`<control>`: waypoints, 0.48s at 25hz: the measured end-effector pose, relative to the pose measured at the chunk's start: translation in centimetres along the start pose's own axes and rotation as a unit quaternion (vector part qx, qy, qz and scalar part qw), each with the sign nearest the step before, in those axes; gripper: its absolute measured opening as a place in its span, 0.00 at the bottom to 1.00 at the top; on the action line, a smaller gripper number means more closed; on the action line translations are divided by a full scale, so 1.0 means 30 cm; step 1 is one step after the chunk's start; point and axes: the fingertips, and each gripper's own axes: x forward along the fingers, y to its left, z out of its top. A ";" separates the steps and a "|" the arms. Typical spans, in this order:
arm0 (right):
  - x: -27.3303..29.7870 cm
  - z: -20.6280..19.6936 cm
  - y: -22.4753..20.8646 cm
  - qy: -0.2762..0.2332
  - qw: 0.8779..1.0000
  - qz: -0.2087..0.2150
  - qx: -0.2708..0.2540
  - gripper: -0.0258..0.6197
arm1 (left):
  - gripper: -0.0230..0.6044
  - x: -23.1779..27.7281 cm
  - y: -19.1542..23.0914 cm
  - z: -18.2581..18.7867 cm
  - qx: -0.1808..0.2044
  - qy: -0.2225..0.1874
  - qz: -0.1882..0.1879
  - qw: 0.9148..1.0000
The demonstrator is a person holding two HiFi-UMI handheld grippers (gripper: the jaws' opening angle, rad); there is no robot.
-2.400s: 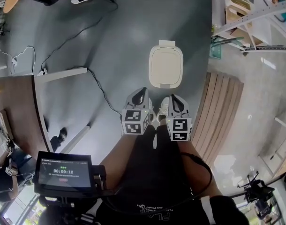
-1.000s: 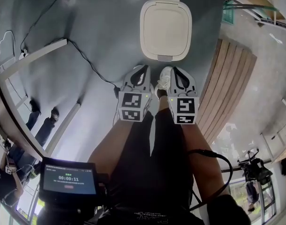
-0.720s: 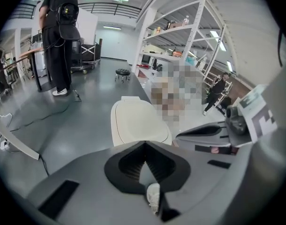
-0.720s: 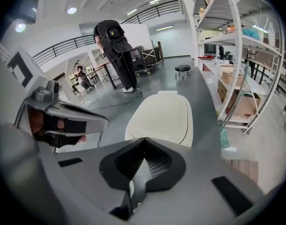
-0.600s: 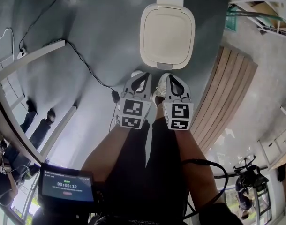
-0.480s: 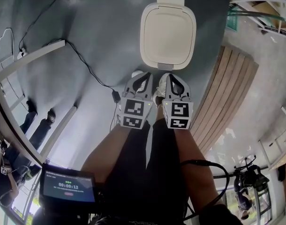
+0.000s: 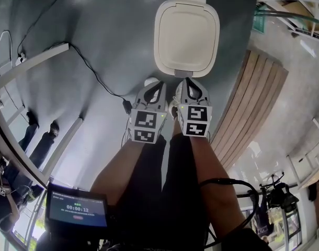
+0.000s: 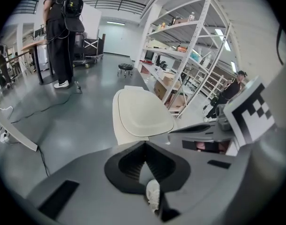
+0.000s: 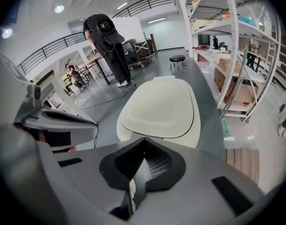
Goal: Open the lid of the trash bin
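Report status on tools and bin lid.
Left tool, right tool shut, empty, just short of trash bin. Lid closed. Floor cable left, clear of path.

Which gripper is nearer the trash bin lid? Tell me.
Right. The right gripper points at the near edge of the trash bin lid, almost under it. The left gripper is beside it, off toward the lid's left corner and slightly farther back.
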 end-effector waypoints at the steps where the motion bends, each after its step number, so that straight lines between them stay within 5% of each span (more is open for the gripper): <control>1: 0.007 0.000 -0.002 0.000 1.000 0.001 -0.001 0.04 | 0.03 -0.001 0.007 -0.011 -0.002 0.002 0.002 1.000; 12: 0.050 -0.007 0.024 0.020 0.999 -0.001 -0.029 0.04 | 0.03 0.004 0.038 -0.020 -0.003 0.005 0.008 1.000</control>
